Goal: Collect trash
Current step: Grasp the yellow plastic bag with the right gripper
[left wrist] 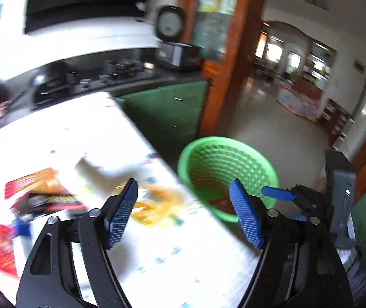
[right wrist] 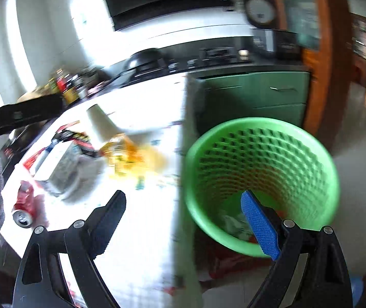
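A green mesh waste basket point(left wrist: 227, 164) point(right wrist: 262, 169) stands on the floor beside the white table point(left wrist: 170, 251) point(right wrist: 147, 220); some trash lies in its bottom. On the table lie an orange-yellow wrapper point(left wrist: 157, 202) point(right wrist: 129, 156), red and black packets point(left wrist: 41, 195) point(right wrist: 72, 138), a grey-white crumpled pack point(right wrist: 67, 172), a white paper cup point(right wrist: 100, 123) and a crushed red can point(right wrist: 23, 205). My left gripper point(left wrist: 183, 213) is open and empty over the table's edge. My right gripper point(right wrist: 183, 220) is open and empty, its right finger over the basket; it also shows in the left wrist view point(left wrist: 283, 205).
A dark kitchen counter with a stove point(left wrist: 93, 79) point(right wrist: 183, 61) runs behind the table, with green cabinets point(left wrist: 167, 110) point(right wrist: 260, 95) below. A wooden door frame point(left wrist: 229, 59) opens onto a tiled floor point(left wrist: 272, 128). Bottles point(right wrist: 64, 84) stand at the counter's left.
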`<state>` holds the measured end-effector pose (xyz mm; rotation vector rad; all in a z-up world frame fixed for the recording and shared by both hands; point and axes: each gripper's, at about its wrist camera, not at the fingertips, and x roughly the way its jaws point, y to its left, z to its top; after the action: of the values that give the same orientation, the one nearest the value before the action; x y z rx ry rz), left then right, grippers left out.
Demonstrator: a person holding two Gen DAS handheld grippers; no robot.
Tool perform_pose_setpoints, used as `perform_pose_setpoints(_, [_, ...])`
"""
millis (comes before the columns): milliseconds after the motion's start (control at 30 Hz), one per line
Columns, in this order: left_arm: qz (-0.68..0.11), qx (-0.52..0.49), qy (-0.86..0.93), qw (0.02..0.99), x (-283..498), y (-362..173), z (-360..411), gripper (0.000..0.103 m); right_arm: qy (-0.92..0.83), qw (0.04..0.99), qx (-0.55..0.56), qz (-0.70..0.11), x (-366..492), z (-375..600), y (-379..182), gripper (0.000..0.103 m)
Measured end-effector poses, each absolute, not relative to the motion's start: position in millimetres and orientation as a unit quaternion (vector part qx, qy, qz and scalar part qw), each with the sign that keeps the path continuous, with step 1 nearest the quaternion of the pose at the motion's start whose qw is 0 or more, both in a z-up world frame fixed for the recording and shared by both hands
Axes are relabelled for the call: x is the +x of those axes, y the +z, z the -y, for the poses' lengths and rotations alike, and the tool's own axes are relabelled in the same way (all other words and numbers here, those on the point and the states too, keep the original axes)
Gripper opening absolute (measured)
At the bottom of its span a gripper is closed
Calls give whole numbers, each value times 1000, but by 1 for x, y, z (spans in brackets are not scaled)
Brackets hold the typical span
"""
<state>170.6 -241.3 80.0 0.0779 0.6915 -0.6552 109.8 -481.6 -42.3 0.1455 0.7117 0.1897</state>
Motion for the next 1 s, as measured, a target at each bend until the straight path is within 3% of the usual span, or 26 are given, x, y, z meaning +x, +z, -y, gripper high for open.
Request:
perform_pose_setpoints(267, [-337,-3,-194,921,146,92,134,76,160,913,3,-376,169,420,-39,88])
perform_pose_setpoints(533, [-361,-82,-85,925,132,76,42,84,179,895,-50,-406,222,388,-50,88])
perform_pose_setpoints(800, [-421,-151,-24,894,125,27,5,89,182,878,-83,-435,253,363,-70,87])
perform_pose_setpoints(1000, [-451,-194,-11,871,133,-5,-4,92,172,871,-93,-450,261,354,-85,76])
